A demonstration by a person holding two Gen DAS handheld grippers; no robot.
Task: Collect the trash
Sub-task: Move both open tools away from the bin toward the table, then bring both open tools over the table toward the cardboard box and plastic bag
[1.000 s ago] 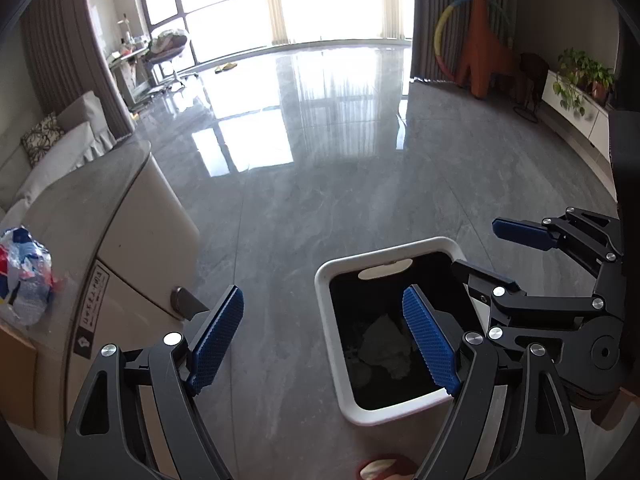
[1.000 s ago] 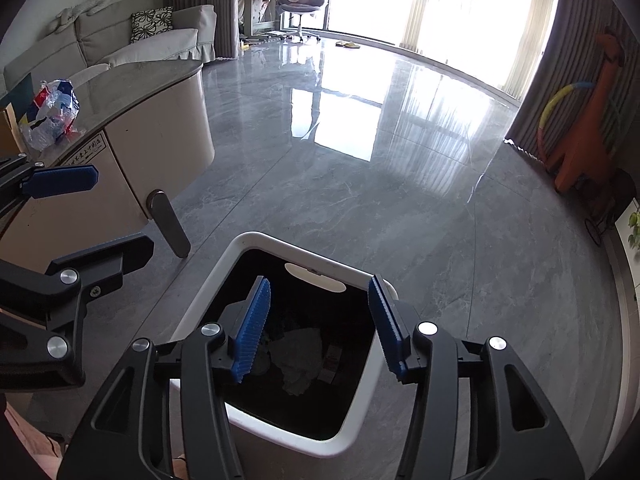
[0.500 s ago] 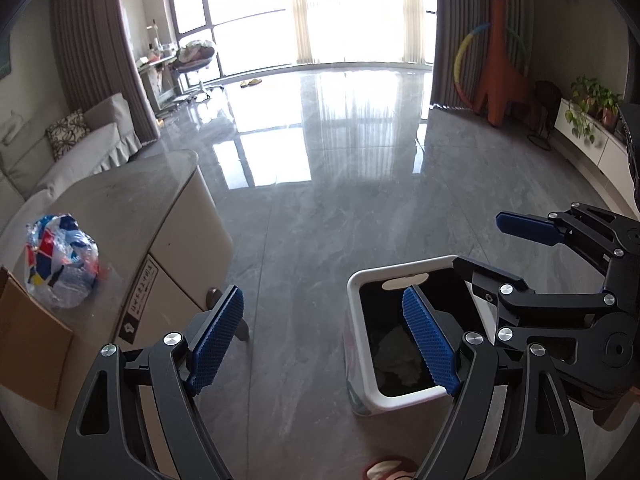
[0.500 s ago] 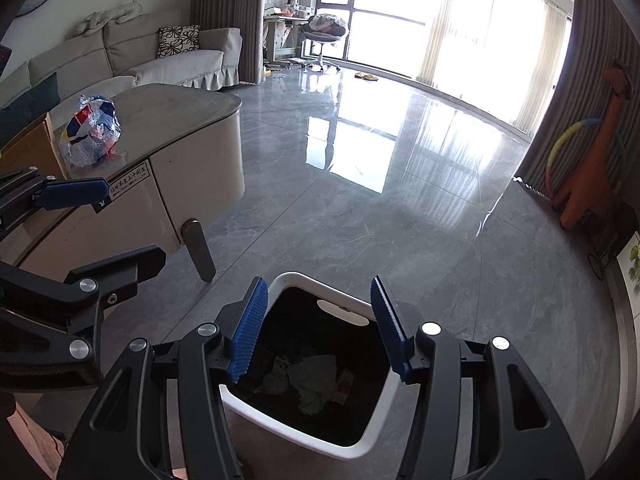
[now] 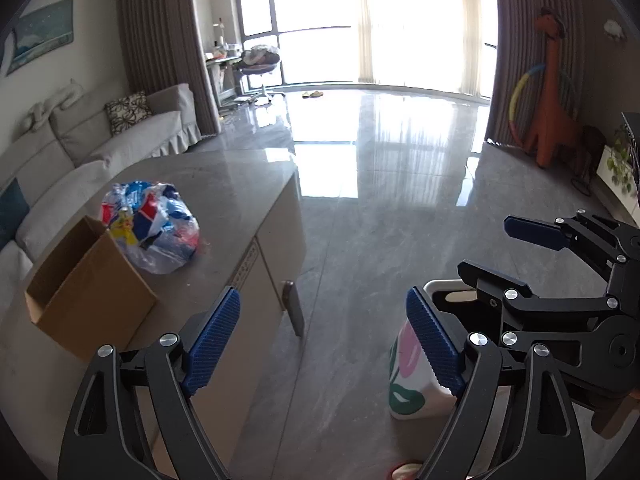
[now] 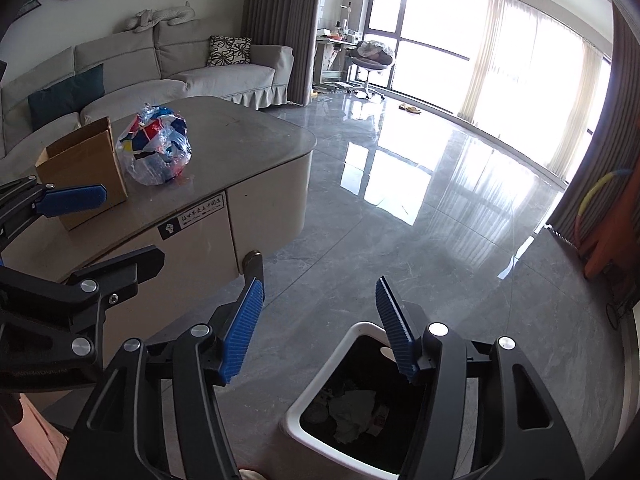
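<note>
While both grippers gape, the crumpled bag [image 5: 154,227] sits roundish.

grey table [image 6: 248,132]: cardboard box [image 6: 86,160], plastic bag [image 6: 156,146]; floor [image 6: 420,240]: bin [image 6: 320,428].

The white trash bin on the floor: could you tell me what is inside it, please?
The white trash bin holds crumpled paper on a dark liner; the right gripper hides the rest.
</note>
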